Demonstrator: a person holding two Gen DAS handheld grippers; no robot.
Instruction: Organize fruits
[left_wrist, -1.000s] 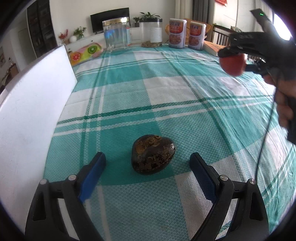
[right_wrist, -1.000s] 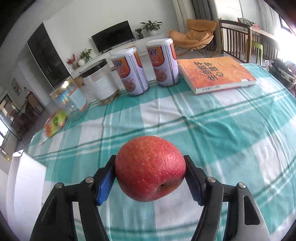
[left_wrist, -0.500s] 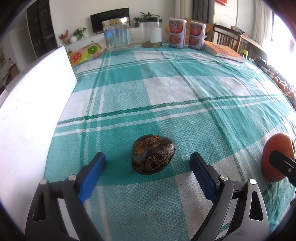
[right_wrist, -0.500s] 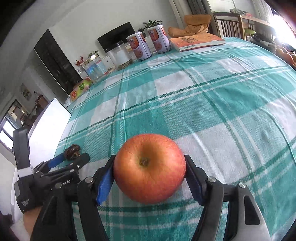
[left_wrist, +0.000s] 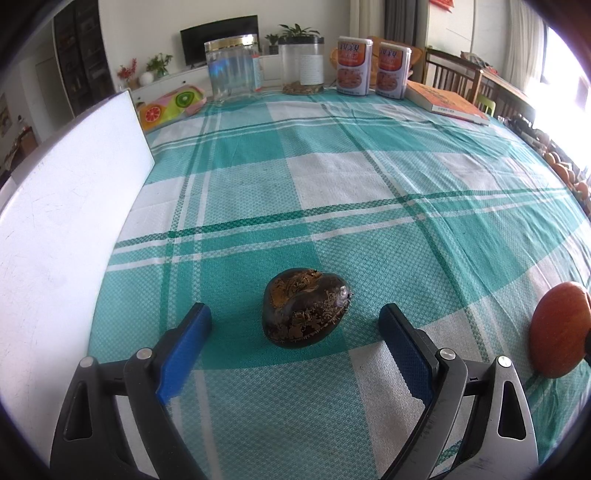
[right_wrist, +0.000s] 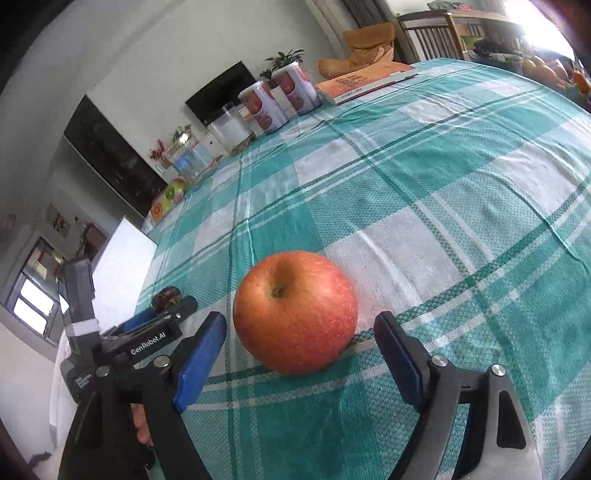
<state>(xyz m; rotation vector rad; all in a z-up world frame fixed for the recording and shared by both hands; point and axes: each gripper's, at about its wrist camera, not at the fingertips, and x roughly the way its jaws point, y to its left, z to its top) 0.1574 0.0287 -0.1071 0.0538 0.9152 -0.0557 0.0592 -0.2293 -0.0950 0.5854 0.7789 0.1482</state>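
1. Left wrist view: the left gripper (left_wrist: 295, 328) has its fingers spread wide apart, with the dark fruit (left_wrist: 306, 306) resting on the bench (left_wrist: 369, 192) between them, touched by neither. This gripper looks poised over a fruit already set down or about to be taken. A white board (left_wrist: 62, 229) stands close on the left, limiting sideways travel there; ahead the cloth lies open as far as the jars and tins at the far edge. The apple (left_wrist: 559, 328) sits well to the right.

2. Right wrist view: the right gripper (right_wrist: 301, 332) has its fingers apart, flanking the apple (right_wrist: 295, 317) without clamping it; the apple rests on the cloth. I judge the placing step finished, so the next move calls for backing straight out without nudging it. The left gripper sits near on the left; the right side is free.
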